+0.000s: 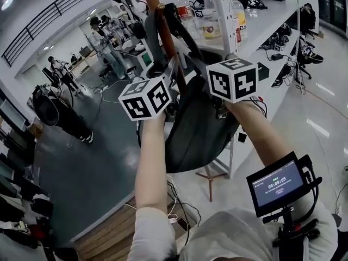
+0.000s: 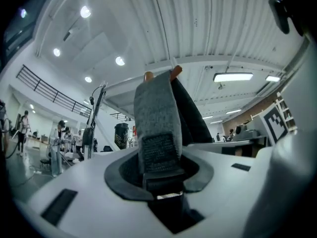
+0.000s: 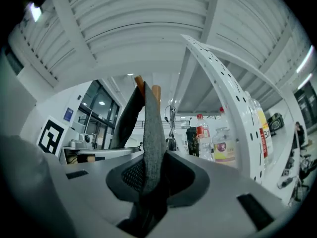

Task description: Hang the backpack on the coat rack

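A dark grey backpack (image 1: 198, 129) hangs against the wooden coat rack (image 1: 163, 29), between my two marker cubes. In the left gripper view a flat grey shoulder strap (image 2: 157, 113) runs from the jaws up to two wooden pegs (image 2: 176, 72). My left gripper (image 2: 161, 182) is shut on that strap at its black webbing end. In the right gripper view a second strap (image 3: 152, 133) stands edge-on and rises to the pegs (image 3: 156, 90). My right gripper (image 3: 148, 182) is shut on it. Both pairs of fingertips are hidden behind the cubes in the head view.
A white shelf unit (image 1: 255, 20) with bottles (image 1: 209, 20) stands right behind the rack; its perforated upright (image 3: 233, 98) passes close on the right. The rack's wooden feet (image 1: 209, 175) rest on the floor below. People (image 1: 106, 37) work far off at the back left.
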### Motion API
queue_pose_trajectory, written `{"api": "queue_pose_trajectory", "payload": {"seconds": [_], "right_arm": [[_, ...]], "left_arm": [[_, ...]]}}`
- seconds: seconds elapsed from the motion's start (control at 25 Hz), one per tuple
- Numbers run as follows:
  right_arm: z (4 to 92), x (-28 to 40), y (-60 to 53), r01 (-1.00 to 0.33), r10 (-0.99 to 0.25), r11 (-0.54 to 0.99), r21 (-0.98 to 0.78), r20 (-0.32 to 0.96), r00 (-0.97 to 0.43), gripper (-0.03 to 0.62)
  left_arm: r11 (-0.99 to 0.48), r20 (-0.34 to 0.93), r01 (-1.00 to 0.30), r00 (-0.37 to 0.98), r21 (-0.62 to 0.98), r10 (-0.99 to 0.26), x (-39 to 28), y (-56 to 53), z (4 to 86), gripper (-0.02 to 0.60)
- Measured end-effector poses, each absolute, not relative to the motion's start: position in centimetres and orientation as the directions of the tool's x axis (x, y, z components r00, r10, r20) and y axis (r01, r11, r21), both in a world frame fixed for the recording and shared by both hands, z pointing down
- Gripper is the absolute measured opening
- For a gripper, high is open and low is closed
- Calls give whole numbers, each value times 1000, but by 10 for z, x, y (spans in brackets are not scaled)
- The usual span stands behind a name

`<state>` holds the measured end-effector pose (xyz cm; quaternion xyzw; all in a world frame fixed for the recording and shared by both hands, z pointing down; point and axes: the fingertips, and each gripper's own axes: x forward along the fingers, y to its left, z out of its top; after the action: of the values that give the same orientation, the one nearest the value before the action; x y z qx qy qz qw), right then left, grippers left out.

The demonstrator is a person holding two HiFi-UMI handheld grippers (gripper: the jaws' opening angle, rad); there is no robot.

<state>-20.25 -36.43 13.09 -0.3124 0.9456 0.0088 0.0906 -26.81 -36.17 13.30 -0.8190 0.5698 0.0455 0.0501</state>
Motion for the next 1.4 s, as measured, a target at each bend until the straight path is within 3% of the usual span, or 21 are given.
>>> {"api": "queue_pose_trajectory", "payload": {"seconds": [0.2,0.56,0.64,0.88,1.12,1.28,1.4], "right_arm": [[138,-206,-350,-644,-607,762,71,-268,-748,67],[128,-213,-344,-652,-606,754,83,-295,-738,67],[133,-212,-348,-655,-610,752,77,-295,-735,67],[146,-204,-360,-659,-617,750,55,-301,-727,67],[148,-204,-358,-641,-595,765,64,-314,-740,67],[150,-198,-350,-584,-533,809,62,-341,-774,88],[146,-178,-333,-454,-402,890,32,-413,-817,124]], "left_arm": [[-424,-173,-906,421,-20,-891,-256,-351,140,120],[-305,-229,-933,345,-192,-910,-283,-324,134,138],[-269,-268,-942,317,-199,-910,-299,-303,135,166],[-385,-348,-908,420,-169,-838,-276,-207,157,173],[-245,-61,-875,296,-417,-953,-230,-237,251,224],[-232,-22,-900,258,-370,-966,-226,-252,269,215],[-236,-32,-911,262,-338,-965,-221,-250,269,202]]}}
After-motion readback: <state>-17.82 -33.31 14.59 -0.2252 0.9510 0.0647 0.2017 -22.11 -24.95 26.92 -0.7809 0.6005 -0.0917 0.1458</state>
